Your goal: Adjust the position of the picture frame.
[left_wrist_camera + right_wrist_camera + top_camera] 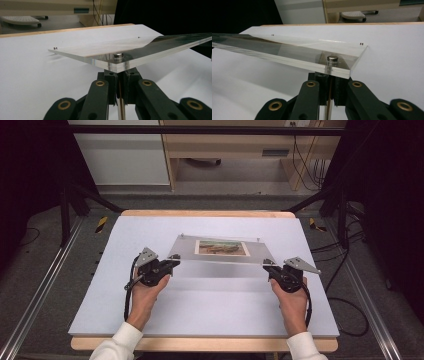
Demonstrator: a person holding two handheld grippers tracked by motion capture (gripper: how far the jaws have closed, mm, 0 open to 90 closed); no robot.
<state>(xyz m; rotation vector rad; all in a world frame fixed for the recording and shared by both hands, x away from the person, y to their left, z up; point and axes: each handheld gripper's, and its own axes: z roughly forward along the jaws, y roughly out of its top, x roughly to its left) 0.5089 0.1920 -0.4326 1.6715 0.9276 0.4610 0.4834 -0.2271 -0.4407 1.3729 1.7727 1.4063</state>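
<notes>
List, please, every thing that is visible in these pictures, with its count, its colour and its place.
Acrylic frame: one, clear, with a brownish picture inside; held above the mat, near edge raised.
Metal studs: silver, one at each near corner of the frame; tiny ones at the far corners.
Mat: one, white, covering the table top.
Table: one, light wood, edges showing around the mat.
Cabinet: one, white, on the floor beyond the table.
Cables: several, black, on the floor at the right.
Left gripper: one, black, shut on the frame's near left corner.
Right gripper: one, black, shut on the near right corner.
Hands: two, in white sleeves, at the bottom.
</notes>
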